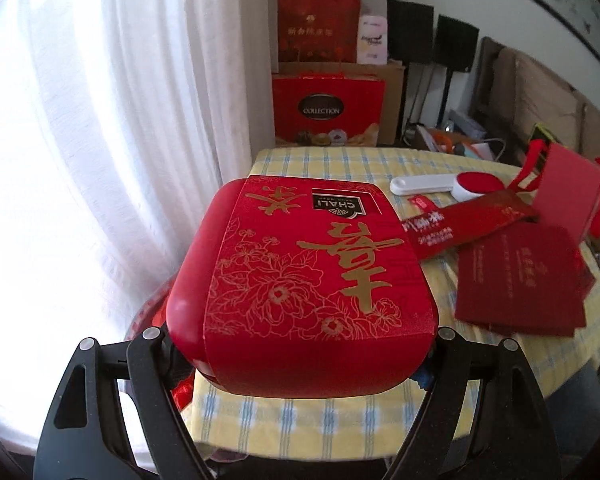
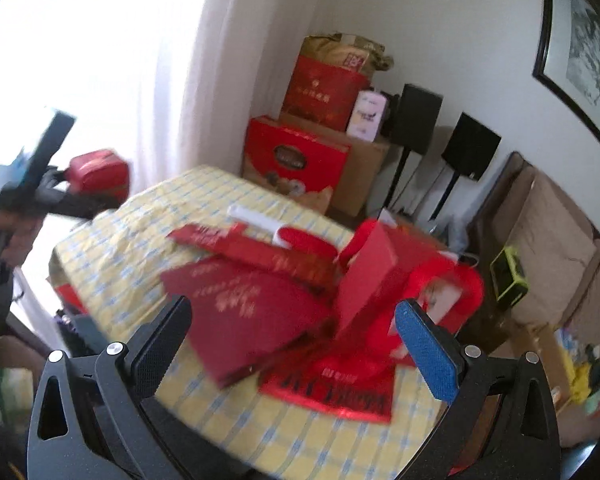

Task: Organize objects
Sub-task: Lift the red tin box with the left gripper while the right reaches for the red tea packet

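A large red box (image 1: 300, 280) with gold flowers and characters fills the left wrist view, and my left gripper (image 1: 296, 344) is shut on its near end, its fingertips hidden by the box. From the right wrist, the left gripper (image 2: 56, 196) holds this red box (image 2: 98, 174) in the air beyond the left edge of the table (image 2: 160, 216). My right gripper (image 2: 292, 312) is open and holds nothing, hovering over a dark red folder (image 2: 244, 312). Around it lie a long red envelope (image 2: 260, 252), a red gift bag (image 2: 368, 276) and a shiny red bag (image 2: 340, 392).
The table's yellow checked cloth (image 1: 320, 432) also carries a white-handled red brush (image 1: 420, 186). Red gift boxes (image 1: 328, 108) are stacked on cartons in the corner beside a white curtain (image 1: 100, 120). Black speakers (image 1: 456, 44) and a sofa (image 2: 552, 252) stand to the right. A hand (image 2: 8, 232) grips the left tool.
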A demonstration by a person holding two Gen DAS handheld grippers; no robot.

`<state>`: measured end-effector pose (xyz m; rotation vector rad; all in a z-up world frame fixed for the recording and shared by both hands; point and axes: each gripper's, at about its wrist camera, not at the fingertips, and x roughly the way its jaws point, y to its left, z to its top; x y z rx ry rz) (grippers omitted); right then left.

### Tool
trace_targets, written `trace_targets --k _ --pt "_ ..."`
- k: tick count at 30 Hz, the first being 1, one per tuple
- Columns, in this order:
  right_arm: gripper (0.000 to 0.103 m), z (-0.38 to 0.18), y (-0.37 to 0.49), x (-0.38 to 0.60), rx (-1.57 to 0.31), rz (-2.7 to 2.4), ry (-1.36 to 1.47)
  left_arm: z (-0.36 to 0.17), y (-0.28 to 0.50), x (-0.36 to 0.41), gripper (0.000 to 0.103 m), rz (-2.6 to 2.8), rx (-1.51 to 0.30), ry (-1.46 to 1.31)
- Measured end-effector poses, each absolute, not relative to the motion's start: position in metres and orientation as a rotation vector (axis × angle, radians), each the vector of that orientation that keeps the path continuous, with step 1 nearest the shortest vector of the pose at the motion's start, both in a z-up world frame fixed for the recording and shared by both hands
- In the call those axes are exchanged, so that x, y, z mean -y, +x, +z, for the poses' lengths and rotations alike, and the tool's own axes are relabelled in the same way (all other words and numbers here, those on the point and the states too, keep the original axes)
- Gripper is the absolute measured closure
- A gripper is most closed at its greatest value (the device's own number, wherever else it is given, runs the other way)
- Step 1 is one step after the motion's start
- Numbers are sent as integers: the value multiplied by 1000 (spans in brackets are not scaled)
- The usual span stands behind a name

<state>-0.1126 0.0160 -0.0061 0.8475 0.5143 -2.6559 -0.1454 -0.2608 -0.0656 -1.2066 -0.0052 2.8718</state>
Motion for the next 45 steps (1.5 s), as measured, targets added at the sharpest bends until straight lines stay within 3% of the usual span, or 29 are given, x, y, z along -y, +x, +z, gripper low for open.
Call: trace_targets --k 4,11,18,21,25,32,36,38,41,45 --pt "1 0 -138 8 -523 -2614 866 -72 -137 271 24 2841 99 -1204" --pt "1 -48 -193 77 -817 -2484 941 -92 -135 286 24 2873 187 -1213" --pt "6 -104 -251 106 -803 -2358 1120 -94 -129 305 24 2910 261 -1182" --pt "15 -132 -264 124 -884 -2297 1158 -97 -125 310 24 2898 303 -1156" --pt "18 -161 -263 142 -1066 -2296 1113 -99 -125 313 24 2892 309 -1165" --pt "18 -167 -262 145 -1056 -2370 1008 -106 -127 317 24 2870 340 -1182" --pt "39 -163 -272 137 -881 -2326 1099 -106 -127 316 24 2871 334 -1175" --pt "70 -161 -274 135 -836 -2314 1124 -105 -128 316 24 2872 334 -1167" --pt "83 -156 -268 137 -848 -2319 1102 -106 -128 316 24 2858 344 -1169" --pt "87 -138 -257 142 -793 -2330 1032 -108 -129 315 24 2853 334 -1174"
